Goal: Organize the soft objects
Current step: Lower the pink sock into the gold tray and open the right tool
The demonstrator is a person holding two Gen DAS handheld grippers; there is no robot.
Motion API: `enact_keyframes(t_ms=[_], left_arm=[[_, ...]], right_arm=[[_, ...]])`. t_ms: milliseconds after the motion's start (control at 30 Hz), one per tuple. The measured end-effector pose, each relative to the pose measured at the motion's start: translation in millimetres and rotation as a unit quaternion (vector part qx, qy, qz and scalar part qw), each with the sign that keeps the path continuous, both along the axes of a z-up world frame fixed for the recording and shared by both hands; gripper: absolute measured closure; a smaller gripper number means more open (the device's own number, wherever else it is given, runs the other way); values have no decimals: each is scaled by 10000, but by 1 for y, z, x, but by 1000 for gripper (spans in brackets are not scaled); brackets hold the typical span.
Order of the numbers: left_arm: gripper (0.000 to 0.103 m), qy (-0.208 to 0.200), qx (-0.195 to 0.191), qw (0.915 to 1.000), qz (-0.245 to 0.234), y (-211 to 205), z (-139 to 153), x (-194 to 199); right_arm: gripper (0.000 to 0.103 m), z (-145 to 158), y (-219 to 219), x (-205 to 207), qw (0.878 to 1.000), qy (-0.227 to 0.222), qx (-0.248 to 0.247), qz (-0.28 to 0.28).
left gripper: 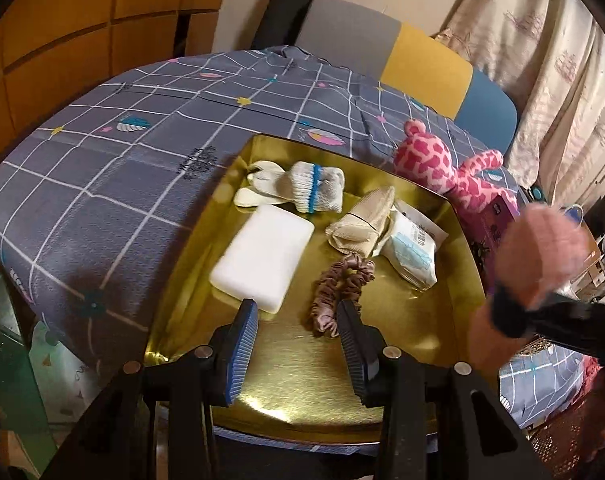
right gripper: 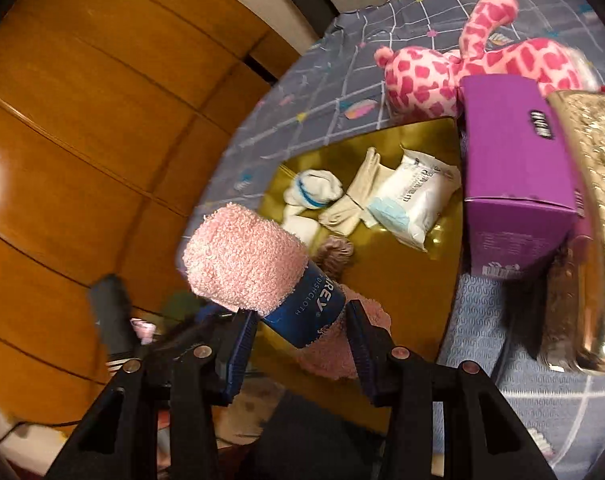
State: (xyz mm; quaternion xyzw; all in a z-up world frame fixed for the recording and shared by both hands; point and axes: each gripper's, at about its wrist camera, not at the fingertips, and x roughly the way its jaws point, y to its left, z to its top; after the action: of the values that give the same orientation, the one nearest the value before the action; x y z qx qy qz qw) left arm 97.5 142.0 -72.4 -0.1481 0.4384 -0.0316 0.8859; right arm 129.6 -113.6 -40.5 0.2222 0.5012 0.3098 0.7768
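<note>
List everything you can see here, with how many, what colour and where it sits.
tray: one, gold, on the checked cloth
sponge block: one, white, left part of tray
work gloves: rolled bundle, white with a blue band, far end of tray
beige cloth item: one, middle of tray
wipes pack: one, white and pale blue, right part of tray
scrunchie: one, brown, near end of tray
plush toy: one, pink spotted, beyond the tray
box: one, purple, right of tray
dishcloth roll: one, pink with a blue band, in the right gripper
left gripper: open, over the tray
right gripper: shut on the roll
</note>
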Motion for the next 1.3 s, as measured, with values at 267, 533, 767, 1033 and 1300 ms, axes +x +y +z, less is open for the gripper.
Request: enact_keyframes(t_ms=[267, 533, 767, 1033, 1300], left_arm=[[62, -56, -135, 9999, 59, 10, 3, -7], [62, -60, -253, 9996, 116, 15, 3, -11], [62, -34, -378, 9993, 41, 11, 0, -11], [62, 18, -417, 9990, -184, -8, -1, -9], [62, -66, -645, 9957, -662, -37, 4, -3]], right_arm=[[57, -32, 43, 28, 9913, -50, -1282, -281], [39, -47, 46, 45, 9817, 94, -1666, -914], [38, -23, 46, 34, 9798, -512, -1757, -802], [38, 5, 48, 11, 9761, -1135, -1778, -529], [38, 37, 18, -6, 9668, -1652, -1814, -710]])
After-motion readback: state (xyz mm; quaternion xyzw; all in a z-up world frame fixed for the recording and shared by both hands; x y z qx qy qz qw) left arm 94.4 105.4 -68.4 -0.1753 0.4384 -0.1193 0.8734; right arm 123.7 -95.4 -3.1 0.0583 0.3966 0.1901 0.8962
